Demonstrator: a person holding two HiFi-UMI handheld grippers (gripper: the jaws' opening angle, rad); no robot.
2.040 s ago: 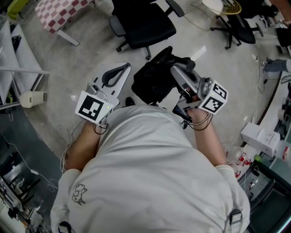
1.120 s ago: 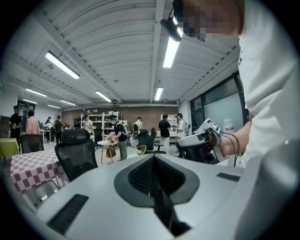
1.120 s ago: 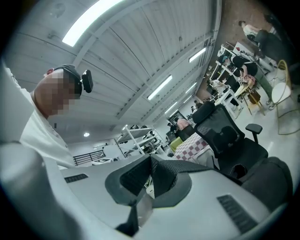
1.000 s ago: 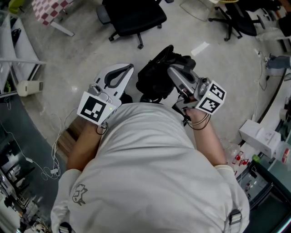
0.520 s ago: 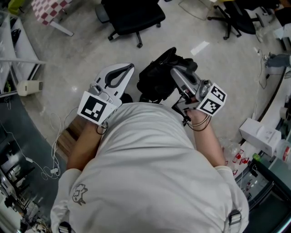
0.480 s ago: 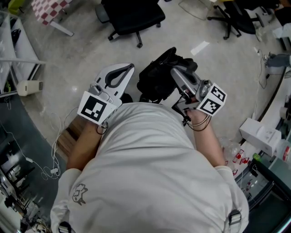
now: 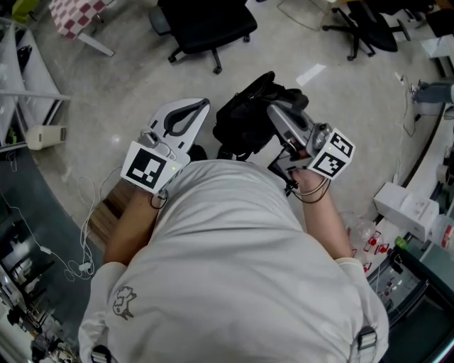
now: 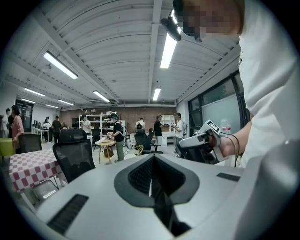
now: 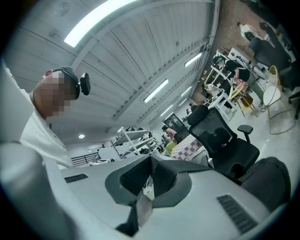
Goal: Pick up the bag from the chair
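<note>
The black bag (image 7: 243,122) hangs off the floor in front of the person in the head view, its strap caught by my right gripper (image 7: 274,108). In the right gripper view the mesh strap (image 9: 176,165) runs between the closed jaws of the right gripper (image 9: 151,161), and the bag's dark body (image 9: 271,182) bulges at lower right. My left gripper (image 7: 203,105) is held level to the left of the bag, apart from it. Its jaws meet with nothing in them in the left gripper view (image 8: 152,161). The black office chair (image 7: 206,25) stands farther off, with nothing on its seat.
A checkered table (image 7: 74,15) and metal shelving (image 7: 28,78) lie at the upper left. More black chairs (image 7: 372,28) stand at the upper right. A desk with boxes (image 7: 408,213) runs along the right. Cables (image 7: 85,213) trail on the floor. People stand far off (image 8: 115,136).
Over two seconds the chair and the checkered table have slid up toward the top of the head view. Both grippers keep their pose, and the bag still hangs from the right one.
</note>
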